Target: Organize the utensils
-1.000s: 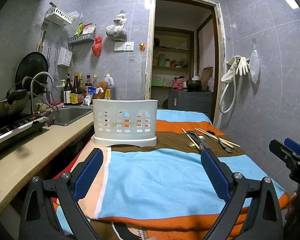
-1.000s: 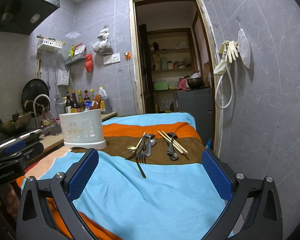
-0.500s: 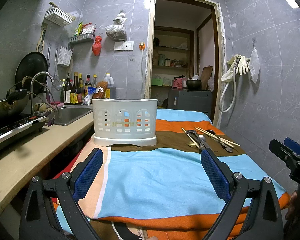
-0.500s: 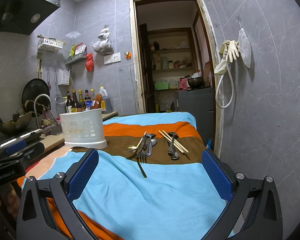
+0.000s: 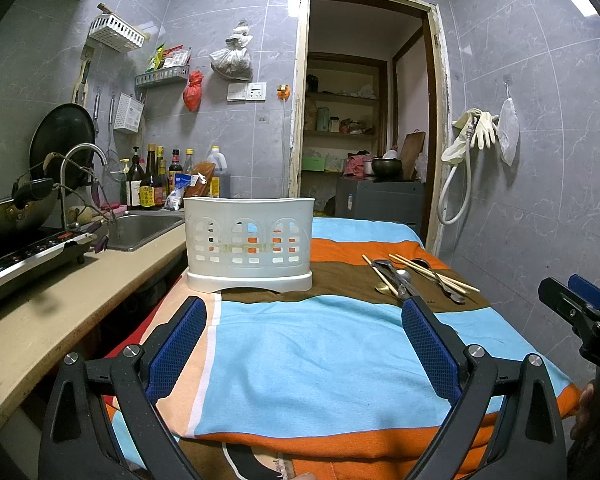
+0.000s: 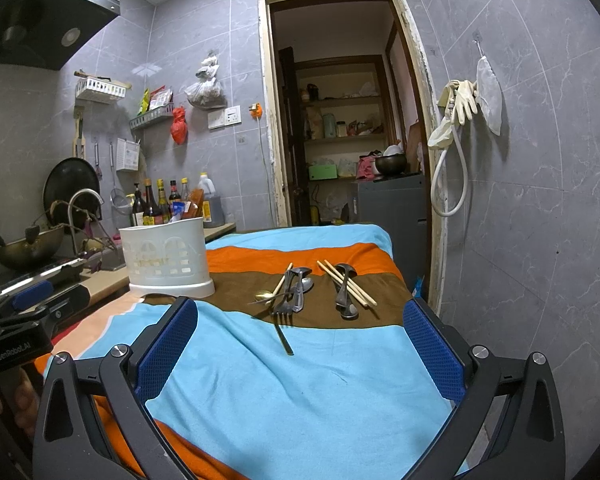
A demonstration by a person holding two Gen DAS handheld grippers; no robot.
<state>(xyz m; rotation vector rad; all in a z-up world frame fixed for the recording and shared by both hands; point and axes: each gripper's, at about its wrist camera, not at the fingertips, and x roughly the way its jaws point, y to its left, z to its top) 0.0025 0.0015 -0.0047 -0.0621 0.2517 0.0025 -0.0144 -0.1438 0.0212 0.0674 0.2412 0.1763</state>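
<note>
One label, "GenRobot.AI", reads white on the left tool [image 6: 18, 312].

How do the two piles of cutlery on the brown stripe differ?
The left pile holds more pieces, loosely fanned, with a fork whose gold handle juts onto the blue stripe. The right pile is tidier: dark spoons with a pair of chopsticks laid across. Both lie flat on the cloth, untouched, away from the white basket.

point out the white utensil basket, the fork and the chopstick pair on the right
white utensil basket [image 6: 166, 256], right wrist view, front wall.
fork [image 6: 283, 312], right wrist view, tines.
chopstick pair [image 6: 346, 283], right wrist view, mid-length of the sticks.
</note>
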